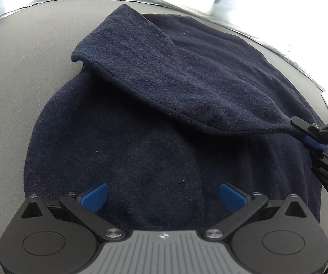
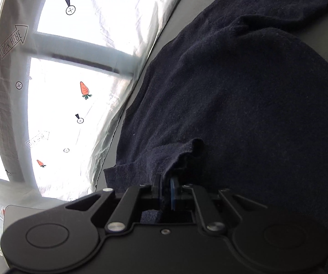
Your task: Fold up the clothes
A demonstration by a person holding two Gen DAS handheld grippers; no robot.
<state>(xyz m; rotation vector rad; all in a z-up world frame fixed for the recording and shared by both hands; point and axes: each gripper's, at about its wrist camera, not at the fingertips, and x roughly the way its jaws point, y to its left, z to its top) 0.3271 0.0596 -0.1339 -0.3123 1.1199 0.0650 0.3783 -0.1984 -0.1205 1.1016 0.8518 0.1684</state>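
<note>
A grey table (image 1: 15, 86) carries the work, and beyond its far edge hangs a bright white sheet (image 2: 77, 52) printed with small carrots, crossed circles and arrow signs reading "LOOK HERE".

The dark navy garment (image 1: 141, 141), a thick fleecy knit, lies spread over the middle of the table and covers most of it. One part of it, a long flap with a stitched hem (image 1: 145, 59), is lifted and drawn across the rest of the garment, running from a folded corner near the table's far edge down to the right side of the left wrist view, where it narrows to a pinched point.

At that point sits the right gripper (image 1: 306, 134). Its jaws are clamped tight on the edge of the garment, and the cloth pulls taut away from them. In the right wrist view the same grip shows close up: the right gripper (image 2: 167, 189) has a bunched fold of navy cloth squeezed between its blue pads (image 2: 172, 191), with the loose edge ruffled just above them.

The left gripper (image 1: 164, 196) hovers over the near part of the garment, above the flat layer that rests on the table. Its jaws stand wide apart, its blue pads (image 1: 95, 196) hold nothing, and bare navy cloth shows between them.
</note>
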